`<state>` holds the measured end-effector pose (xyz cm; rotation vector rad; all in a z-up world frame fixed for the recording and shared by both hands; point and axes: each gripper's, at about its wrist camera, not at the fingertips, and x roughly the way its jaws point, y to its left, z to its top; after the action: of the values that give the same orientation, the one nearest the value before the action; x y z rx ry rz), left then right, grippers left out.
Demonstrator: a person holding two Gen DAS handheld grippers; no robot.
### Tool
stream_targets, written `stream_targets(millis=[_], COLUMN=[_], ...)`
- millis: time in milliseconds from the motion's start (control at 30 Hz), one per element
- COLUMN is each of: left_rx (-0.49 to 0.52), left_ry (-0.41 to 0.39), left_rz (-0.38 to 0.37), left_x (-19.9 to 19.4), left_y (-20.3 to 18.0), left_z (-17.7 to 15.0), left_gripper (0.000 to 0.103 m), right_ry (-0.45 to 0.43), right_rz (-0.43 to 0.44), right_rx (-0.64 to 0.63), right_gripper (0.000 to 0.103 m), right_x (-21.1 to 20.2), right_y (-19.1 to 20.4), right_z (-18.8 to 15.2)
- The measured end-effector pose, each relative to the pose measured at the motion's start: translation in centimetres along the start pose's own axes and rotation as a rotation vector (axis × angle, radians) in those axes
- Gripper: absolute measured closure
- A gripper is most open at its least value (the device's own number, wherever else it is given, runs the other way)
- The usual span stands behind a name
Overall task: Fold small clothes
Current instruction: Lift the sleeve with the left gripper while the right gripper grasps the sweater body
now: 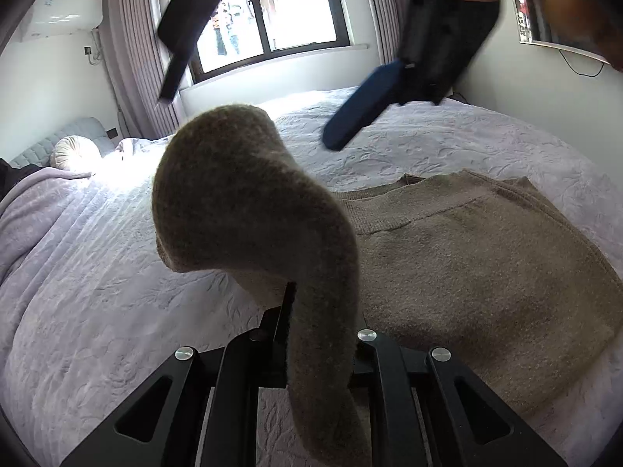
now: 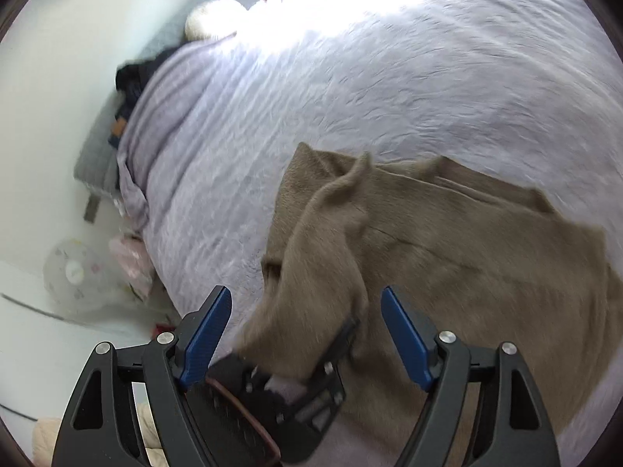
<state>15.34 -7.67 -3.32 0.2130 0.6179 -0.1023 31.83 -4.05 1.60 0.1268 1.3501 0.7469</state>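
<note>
Both grippers: left gripper [image 1: 319,311] pinches sweater [image 1: 467,257]; right gripper [image 2: 303,334] gapes.

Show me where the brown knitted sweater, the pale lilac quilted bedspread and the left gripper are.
brown knitted sweater [image 1: 486,257], left wrist view, on its flat body lying on the bed.
pale lilac quilted bedspread [image 2: 389,78], right wrist view, on a bare stretch beyond the sweater.
left gripper [image 1: 323,334], left wrist view, between its fingertips, shut on the lifted sleeve.
</note>
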Motion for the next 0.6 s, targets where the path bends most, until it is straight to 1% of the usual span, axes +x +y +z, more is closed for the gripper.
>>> stream_targets(millis=[33,100,167,233,333,433,467,500,533,567,600], left_rx=[0.002,0.006,0.001,-0.015,-0.035,-0.044,-0.044,-0.042,-0.041,-0.044,-0.049], left_ry=[-0.004,-0.011,-0.018,-0.02,-0.02,-0.03,-0.032,-0.034,-0.033,-0.031,-0.029], left_rz=[0.001,0.006,0.001,-0.008,-0.014,-0.018,-0.021,-0.022,-0.024,-0.027,-0.033], left_x=[-0.5,-0.6,-0.7,-0.9,-0.7,-1.1,-1.2,-1.2,-1.2,-1.2,-1.3], left_y=[0.2,0.1,0.0,0.5,1.0,1.4,1.5,1.4,1.5,1.6,1.8], left_z=[-0.5,-0.6,-0.9,-1.3,-1.5,-1.7,-1.7,-1.8,-1.7,-1.8,-1.8], left_gripper=[0.089,0.089,0.089,0.089,0.089,0.089,0.089,0.089,0.089,0.089,0.089], right_ry=[0.042,0.115,0.173,0.241,0.325,0.376,0.381,0.382,0.375,0.362,0.343], right_rz=[-0.018,-0.09,-0.123,-0.156,-0.264,-0.371,-0.395,-0.4,-0.392,-0.385,-0.397], right_rx=[-0.027,-0.09,-0.137,-0.19,-0.258,-0.231,-0.21,-0.19,-0.178,-0.173,-0.179], right_gripper=[0.021,0.02,0.02,0.02,0.02,0.02,0.02,0.021,0.026,0.055,0.073], right_x=[1.3,3.8,5.8,8.0,11.0,13.1,13.6,13.9,14.1,14.1,13.8], right_y=[0.6,2.1,3.4,4.6,5.7,5.0,4.5,3.9,3.6,3.4,3.3], right_z=[1.0,2.8,3.9,4.6,5.3,5.8,5.8,5.8,5.9,5.7,5.4])
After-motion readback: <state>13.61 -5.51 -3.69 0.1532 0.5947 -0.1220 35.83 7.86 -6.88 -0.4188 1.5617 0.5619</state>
